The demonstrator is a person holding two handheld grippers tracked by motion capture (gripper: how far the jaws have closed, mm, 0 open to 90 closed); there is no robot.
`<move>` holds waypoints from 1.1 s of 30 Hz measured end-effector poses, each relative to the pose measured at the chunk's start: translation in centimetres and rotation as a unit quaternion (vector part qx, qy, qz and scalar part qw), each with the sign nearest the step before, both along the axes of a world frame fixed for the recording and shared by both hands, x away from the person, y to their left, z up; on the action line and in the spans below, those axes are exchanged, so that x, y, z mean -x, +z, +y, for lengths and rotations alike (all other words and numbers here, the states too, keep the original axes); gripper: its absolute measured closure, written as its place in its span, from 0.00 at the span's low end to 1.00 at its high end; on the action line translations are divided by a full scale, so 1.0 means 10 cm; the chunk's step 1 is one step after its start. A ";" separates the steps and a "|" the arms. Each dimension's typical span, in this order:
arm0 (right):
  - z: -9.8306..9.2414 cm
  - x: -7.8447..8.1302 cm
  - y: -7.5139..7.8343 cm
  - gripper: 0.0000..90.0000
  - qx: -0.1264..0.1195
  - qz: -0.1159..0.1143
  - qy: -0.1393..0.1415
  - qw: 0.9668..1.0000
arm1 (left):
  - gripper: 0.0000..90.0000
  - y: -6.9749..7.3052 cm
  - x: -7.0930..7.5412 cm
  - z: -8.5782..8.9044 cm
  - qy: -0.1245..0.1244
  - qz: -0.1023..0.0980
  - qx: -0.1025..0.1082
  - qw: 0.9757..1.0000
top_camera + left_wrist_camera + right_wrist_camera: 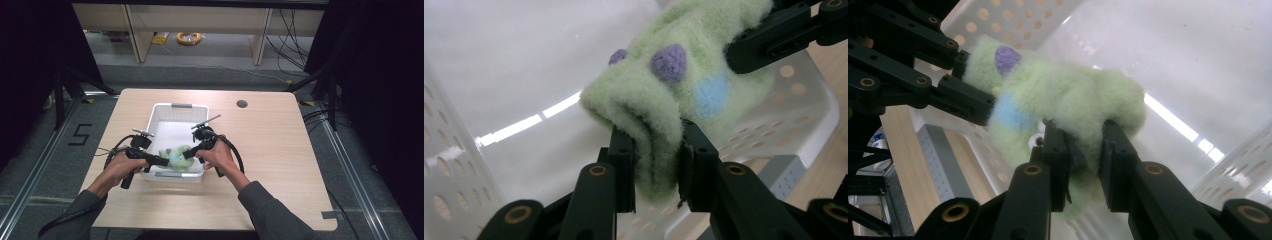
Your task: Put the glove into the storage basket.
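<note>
pinching one green plush toy (176,156) over the white basket (176,107), left gripper (656,159) and right gripper (1083,155)

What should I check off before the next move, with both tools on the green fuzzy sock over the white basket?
1. Left tool shut on the green sock: ok, fabric is pinched between its jaws.
2. Right tool shut on the sock: ok, fuzzy fabric sits between its jaws.
3. Sock over the white basket, not the table: ok in the high view.
4. Sock clear of the basket floor: cannot tell.
5. Grips at separate ends: ok, each gripper view shows the other tool on the far part of the sock.
6. Basket square on the table, away from its edges: ok.
</note>
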State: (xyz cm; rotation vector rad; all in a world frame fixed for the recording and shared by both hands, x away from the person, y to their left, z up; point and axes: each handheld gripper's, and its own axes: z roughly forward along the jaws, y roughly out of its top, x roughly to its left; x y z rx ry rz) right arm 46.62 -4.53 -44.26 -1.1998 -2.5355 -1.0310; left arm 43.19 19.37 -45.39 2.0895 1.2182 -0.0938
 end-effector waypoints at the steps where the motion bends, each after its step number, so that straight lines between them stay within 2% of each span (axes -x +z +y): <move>1: 0.01 0.00 0.00 0.85 0.001 0.003 -0.002 1.000 | 0.79 0.00 0.00 0.00 0.000 -0.001 -0.001 1.000; 6: 0.03 -0.01 -0.03 0.85 0.010 0.006 -0.002 1.000 | 0.79 -0.02 -0.01 -0.01 -0.002 0.004 -0.009 1.000; 7: 0.03 -0.01 -0.03 0.85 0.012 0.004 -0.002 1.000 | 0.79 -0.02 -0.02 0.00 -0.009 0.004 -0.017 1.000; 8: 0.03 -0.02 -0.04 0.85 0.013 0.001 -0.001 1.000 | 0.79 -0.02 -0.02 -0.02 -0.003 0.005 -0.015 1.000; 9: 0.03 -0.02 -0.05 0.85 0.016 0.005 -0.002 1.000 | 0.78 -0.02 -0.03 -0.02 -0.007 0.007 -0.015 1.000; 10: 0.03 -0.02 -0.05 0.85 0.016 0.004 -0.001 1.000 | 0.78 -0.02 -0.04 0.00 -0.020 0.009 -0.030 0.999; 13: 0.05 -0.01 -0.06 0.84 0.023 0.002 0.001 1.000 | 0.77 -0.03 -0.05 -0.01 -0.018 0.012 -0.040 0.999; 14: 0.06 -0.01 -0.07 0.84 0.024 0.000 0.002 1.000 | 0.77 -0.04 -0.05 -0.01 -0.018 0.013 -0.037 0.999; 20: 0.07 -0.01 -0.08 0.83 0.038 -0.005 -0.001 0.999 | 0.71 -0.05 -0.07 -0.02 -0.009 0.015 -0.044 0.999; 27: 0.09 -0.01 -0.09 0.82 0.050 -0.002 -0.006 0.999 | 0.68 -0.01 -0.08 0.01 0.003 0.001 -0.052 0.999; 30: 0.10 -0.02 -0.10 0.80 0.056 -0.003 -0.009 0.998 | 0.65 0.00 -0.08 0.01 0.025 -0.007 -0.048 0.999; 33: 0.10 -0.02 -0.10 0.79 0.057 -0.002 -0.011 0.998 | 0.64 0.02 -0.07 0.00 0.031 -0.014 -0.049 0.998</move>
